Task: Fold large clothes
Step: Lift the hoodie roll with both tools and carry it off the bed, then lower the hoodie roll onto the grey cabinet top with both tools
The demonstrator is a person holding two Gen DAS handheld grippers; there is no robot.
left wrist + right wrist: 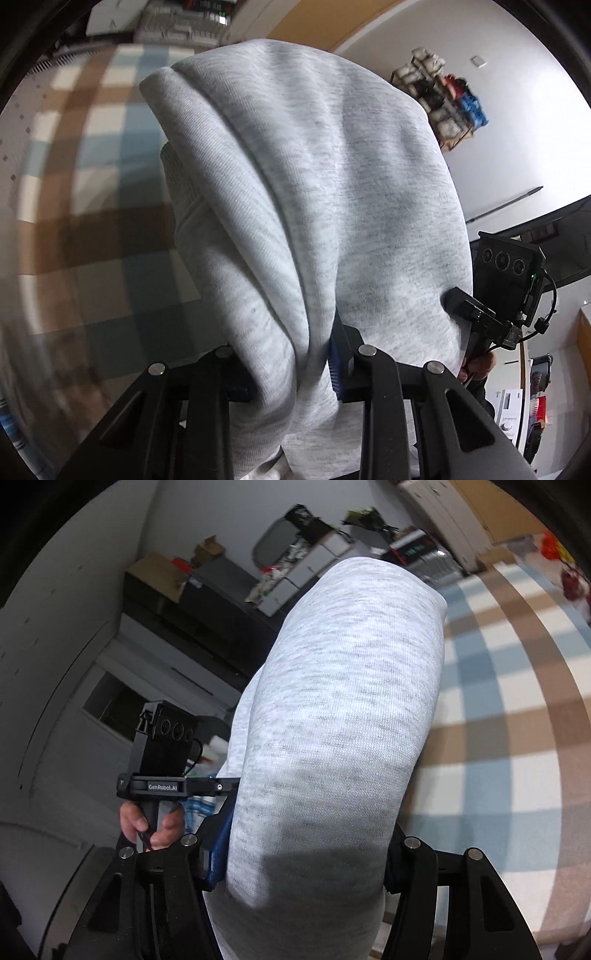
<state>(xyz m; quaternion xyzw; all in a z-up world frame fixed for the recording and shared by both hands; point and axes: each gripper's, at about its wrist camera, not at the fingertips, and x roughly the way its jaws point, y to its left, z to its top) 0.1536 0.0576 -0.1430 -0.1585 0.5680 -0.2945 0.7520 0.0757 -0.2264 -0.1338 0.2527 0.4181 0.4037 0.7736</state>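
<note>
Above the checked cloth (92, 206): a grey garment (314, 206) hangs, lifted off it.
Left gripper (295, 376): nearly shut, pinching a gathered fold of the garment.
Right gripper (306, 864): about half open, clamped on a thick roll of the same garment (343, 716).
Material: soft, thick knit, probably a sweatshirt; it drapes and bunches, looks fairly heavy for cloth, not slippery.
Where to hold: better at a hem or seam edge, a single layer; thick bundles may slide out.

White walls (498, 122) ring the room; a blue, brown and white checked cloth (517, 720) fills the right, a cluttered shelf rack (443, 99) sits upper right.
</note>
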